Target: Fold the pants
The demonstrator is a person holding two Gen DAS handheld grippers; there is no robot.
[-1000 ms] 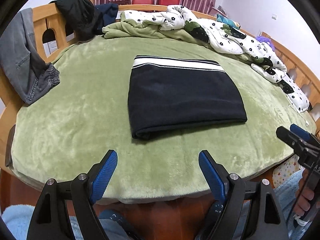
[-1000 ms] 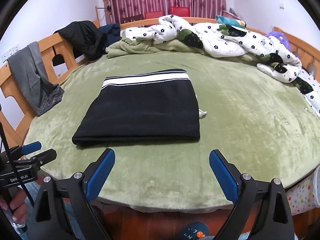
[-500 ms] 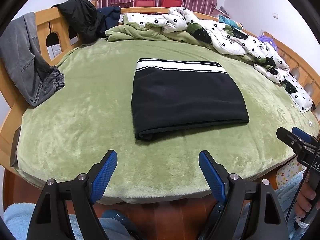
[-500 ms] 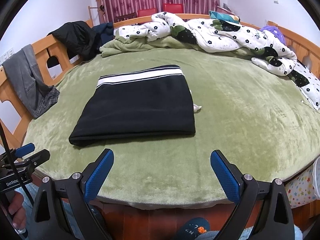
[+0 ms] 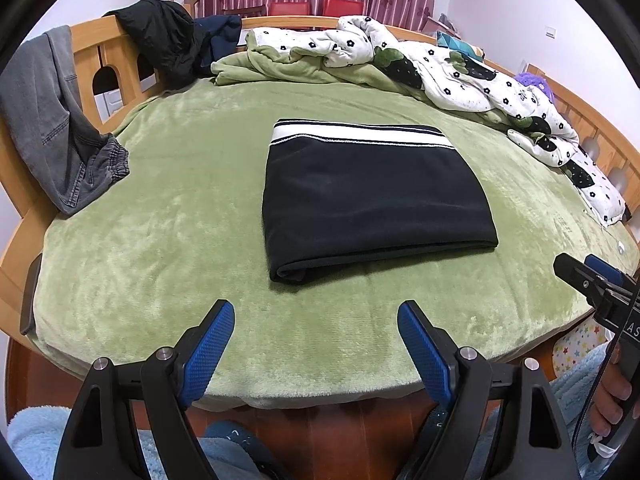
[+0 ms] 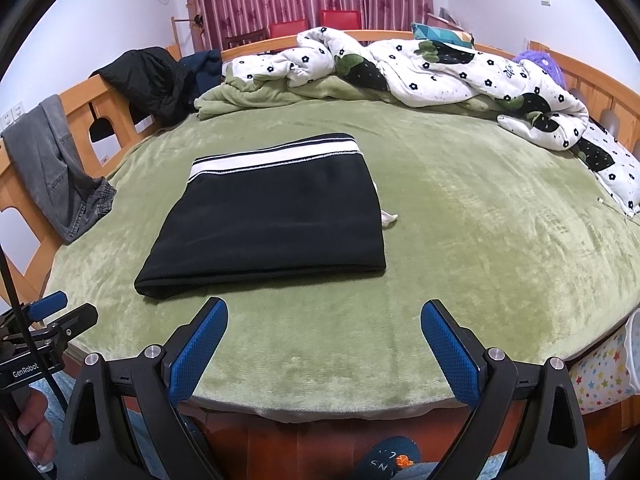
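Green-blanketed bed (image 5: 168, 216): black pants (image 5: 372, 196) lie folded at centre, unmoved this past second. My left tool (image 5: 316, 350) and right tool (image 6: 324, 346), both spread, empty, drawn back; folding looks finished.

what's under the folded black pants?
The black pants lie on the green blanket. A white drawstring end pokes out at their right edge. Anything else beneath is covered.

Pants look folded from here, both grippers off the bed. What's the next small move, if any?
Probably just tuck the white drawstring end poking out at the right edge of the black pants with the open right gripper. Otherwise the fold lies flat and square on the green blanket; the open left gripper can stay back.
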